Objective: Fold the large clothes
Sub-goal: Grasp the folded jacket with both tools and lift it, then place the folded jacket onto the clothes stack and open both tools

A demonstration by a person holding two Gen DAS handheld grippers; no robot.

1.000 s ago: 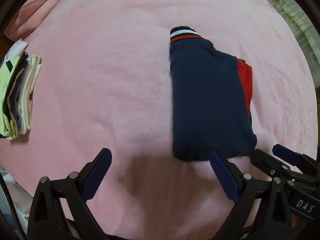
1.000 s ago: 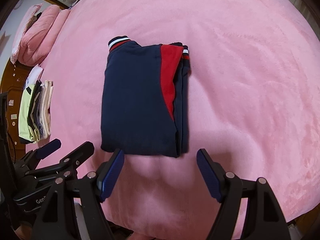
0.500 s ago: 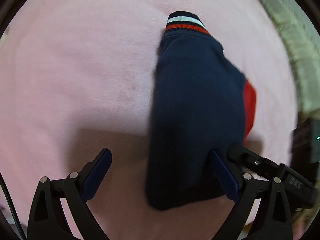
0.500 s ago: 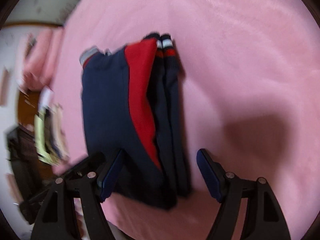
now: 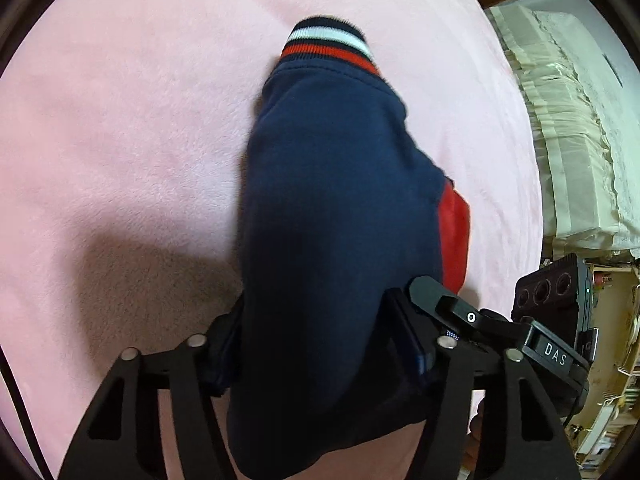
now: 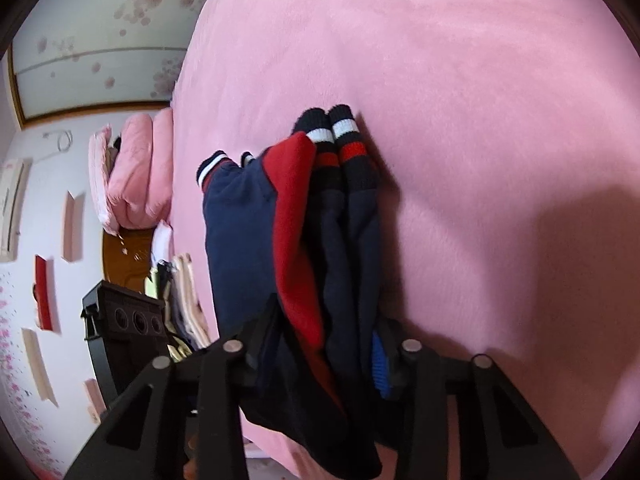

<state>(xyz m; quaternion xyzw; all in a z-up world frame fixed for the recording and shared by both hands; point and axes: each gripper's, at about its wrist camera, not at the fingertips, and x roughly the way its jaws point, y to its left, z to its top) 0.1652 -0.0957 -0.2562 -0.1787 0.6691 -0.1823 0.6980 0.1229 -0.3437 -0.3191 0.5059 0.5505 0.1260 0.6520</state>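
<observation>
A folded navy sweatshirt [image 5: 336, 208] with a red panel [image 5: 454, 236] and striped cuffs [image 6: 348, 148] lies on the pink blanket [image 5: 120, 120]. My left gripper [image 5: 316, 340] has its jaws closing on the near left corner of the sweatshirt, and both pads touch the bunched navy cloth. My right gripper [image 6: 320, 348] has its jaws closing on the near right corner, with the red panel [image 6: 296, 248] and navy layers squeezed between the pads. The right gripper's fingers [image 5: 440, 300] lie right beside the left one. The near hem is hidden behind the jaws.
A stack of folded clothes [image 6: 184, 296] lies at the blanket's left edge, with a pink pillow [image 6: 136, 176] beyond it. Cream frilled bedding [image 5: 568, 120] runs along the right side. The left gripper's black housing [image 6: 120, 320] is close on the left.
Both grippers came down onto the near edge of the sweatshirt. Their jaws went from wide open to narrowed around the cloth, which is now gathered between them.
</observation>
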